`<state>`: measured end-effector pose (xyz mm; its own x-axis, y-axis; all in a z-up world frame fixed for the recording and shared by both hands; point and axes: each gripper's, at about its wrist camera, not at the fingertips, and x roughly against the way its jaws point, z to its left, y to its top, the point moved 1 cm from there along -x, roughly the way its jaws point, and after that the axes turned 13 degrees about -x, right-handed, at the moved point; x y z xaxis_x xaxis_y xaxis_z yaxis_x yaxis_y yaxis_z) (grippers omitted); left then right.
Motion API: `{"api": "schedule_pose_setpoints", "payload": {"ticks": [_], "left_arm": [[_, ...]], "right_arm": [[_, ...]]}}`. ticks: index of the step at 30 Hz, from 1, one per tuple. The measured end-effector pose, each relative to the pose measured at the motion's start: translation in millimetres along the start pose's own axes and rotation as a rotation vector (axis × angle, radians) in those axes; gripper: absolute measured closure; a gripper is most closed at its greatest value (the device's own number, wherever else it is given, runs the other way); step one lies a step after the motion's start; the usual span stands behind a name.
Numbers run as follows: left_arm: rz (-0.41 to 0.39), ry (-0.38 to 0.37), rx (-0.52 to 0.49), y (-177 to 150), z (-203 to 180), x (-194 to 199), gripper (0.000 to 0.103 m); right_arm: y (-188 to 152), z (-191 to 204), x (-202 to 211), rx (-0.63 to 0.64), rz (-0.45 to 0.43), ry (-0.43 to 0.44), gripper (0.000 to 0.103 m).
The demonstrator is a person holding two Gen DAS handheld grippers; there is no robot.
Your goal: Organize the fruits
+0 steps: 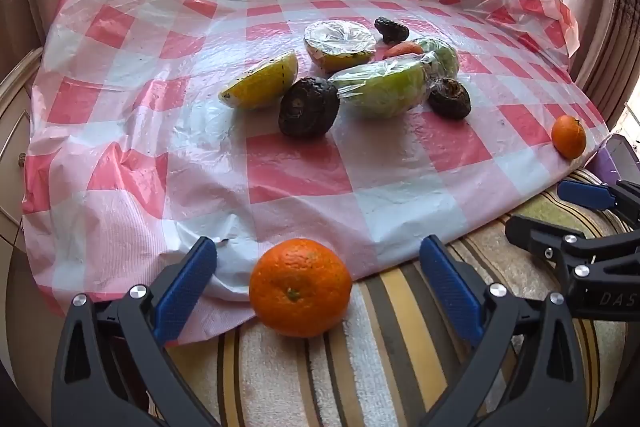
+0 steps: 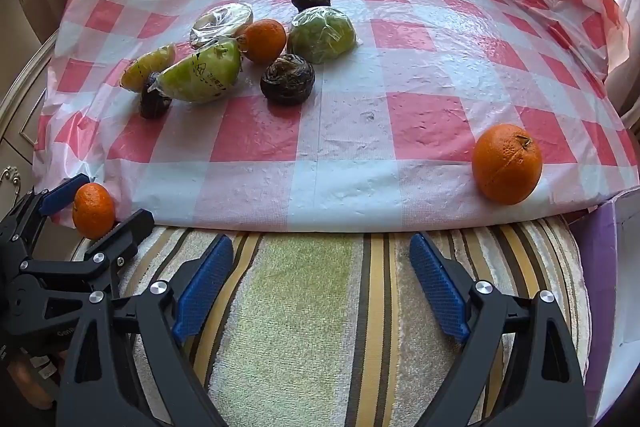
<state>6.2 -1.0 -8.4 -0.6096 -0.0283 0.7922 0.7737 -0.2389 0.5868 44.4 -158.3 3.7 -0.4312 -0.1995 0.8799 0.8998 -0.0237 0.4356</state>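
Observation:
A large orange [image 1: 300, 287] lies where the checked plastic sheet [image 1: 300, 179] meets the striped towel. My left gripper [image 1: 318, 251] is open around it, with both blue pads clear of its skin. In the right wrist view the same orange [image 2: 93, 211] sits between the left gripper's fingers [image 2: 100, 207]. My right gripper [image 2: 320, 247] is open over the towel with nothing between its fingers. A second orange [image 2: 506, 163] rests at the sheet's near right edge. Mid-sheet is a pile: a third orange [image 2: 264, 41], wrapped green fruit halves [image 2: 200, 75], a yellow half [image 1: 260, 81] and dark round fruits [image 1: 308, 107].
A striped towel [image 2: 304, 307] covers the near surface under both grippers. A purple box [image 2: 596, 267] stands at the right edge. Curtains and a bright window lie behind the table, and a pale cabinet [image 1: 16, 131] stands at the left.

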Motion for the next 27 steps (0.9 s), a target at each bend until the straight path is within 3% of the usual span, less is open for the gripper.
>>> {"api": "schedule_pose_setpoints", "payload": {"ticks": [27], "left_arm": [[-0.004,-0.015,0.014,0.2,0.6,0.0,0.001]], "right_arm": [[-2.0,0.0,2.4,0.001,-0.026,0.008,0.015]]}}
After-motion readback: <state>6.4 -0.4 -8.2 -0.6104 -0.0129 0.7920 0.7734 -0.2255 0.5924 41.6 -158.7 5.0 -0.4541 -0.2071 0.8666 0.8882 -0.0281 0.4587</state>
